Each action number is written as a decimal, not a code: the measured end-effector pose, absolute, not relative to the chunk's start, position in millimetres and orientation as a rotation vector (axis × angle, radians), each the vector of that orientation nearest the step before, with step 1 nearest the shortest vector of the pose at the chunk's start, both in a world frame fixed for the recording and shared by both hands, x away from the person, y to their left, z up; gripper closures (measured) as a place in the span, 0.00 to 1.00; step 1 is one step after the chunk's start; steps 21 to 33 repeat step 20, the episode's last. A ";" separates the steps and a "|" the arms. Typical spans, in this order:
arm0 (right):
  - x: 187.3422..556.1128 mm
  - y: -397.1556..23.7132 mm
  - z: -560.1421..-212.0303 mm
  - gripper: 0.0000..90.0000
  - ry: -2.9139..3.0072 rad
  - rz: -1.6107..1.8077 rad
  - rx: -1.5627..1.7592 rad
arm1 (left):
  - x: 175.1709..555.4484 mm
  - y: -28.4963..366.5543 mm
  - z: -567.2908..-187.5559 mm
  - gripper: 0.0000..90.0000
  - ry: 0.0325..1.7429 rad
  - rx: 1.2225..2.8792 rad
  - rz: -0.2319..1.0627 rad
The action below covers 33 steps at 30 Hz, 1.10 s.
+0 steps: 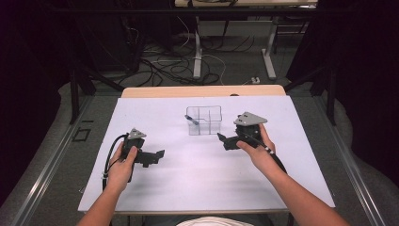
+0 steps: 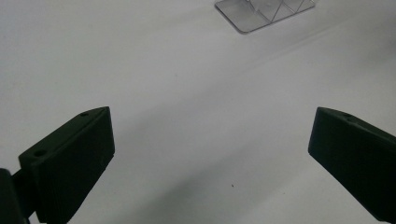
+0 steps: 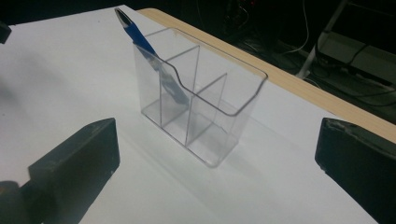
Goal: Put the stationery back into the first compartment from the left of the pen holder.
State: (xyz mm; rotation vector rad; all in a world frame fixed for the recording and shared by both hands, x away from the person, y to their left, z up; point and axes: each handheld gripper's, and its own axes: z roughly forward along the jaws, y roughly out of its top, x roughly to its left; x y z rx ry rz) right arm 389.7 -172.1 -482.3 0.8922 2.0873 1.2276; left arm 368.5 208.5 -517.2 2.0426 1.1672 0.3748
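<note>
Pen parked in clear organizer as 2 grippers stand empty

The blue pen leans in an end compartment of the clear organizer, apparently the front one, propped by its wall. The right gripper, released, sits just beside it; the left gripper idles agape over the white desk, well apart.

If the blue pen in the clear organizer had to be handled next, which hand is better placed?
Right, probably. The right claw is open, close beside the clear organizer holding the blue pen. The left claw, also open, sits farther away over bare table.
</note>
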 end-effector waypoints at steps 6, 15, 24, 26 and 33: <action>378.7 -191.6 -487.5 0.00 2.075 1.202 0.942 | 368.5 209.7 -516.6 0.01 1.169 2.029 0.377; 369.9 -217.3 -502.8 0.00 2.042 1.147 1.031 | 368.8 212.0 -516.7 0.01 1.184 2.015 0.385; 371.0 -229.5 -510.7 0.00 2.016 1.133 1.090 | 369.6 213.4 -517.9 0.01 1.206 2.008 0.384; 371.0 -229.5 -510.7 0.00 2.016 1.133 1.090 | 369.6 213.4 -517.9 0.01 1.206 2.008 0.384; 371.0 -229.5 -510.7 0.00 2.016 1.133 1.090 | 369.6 213.4 -517.9 0.01 1.206 2.008 0.384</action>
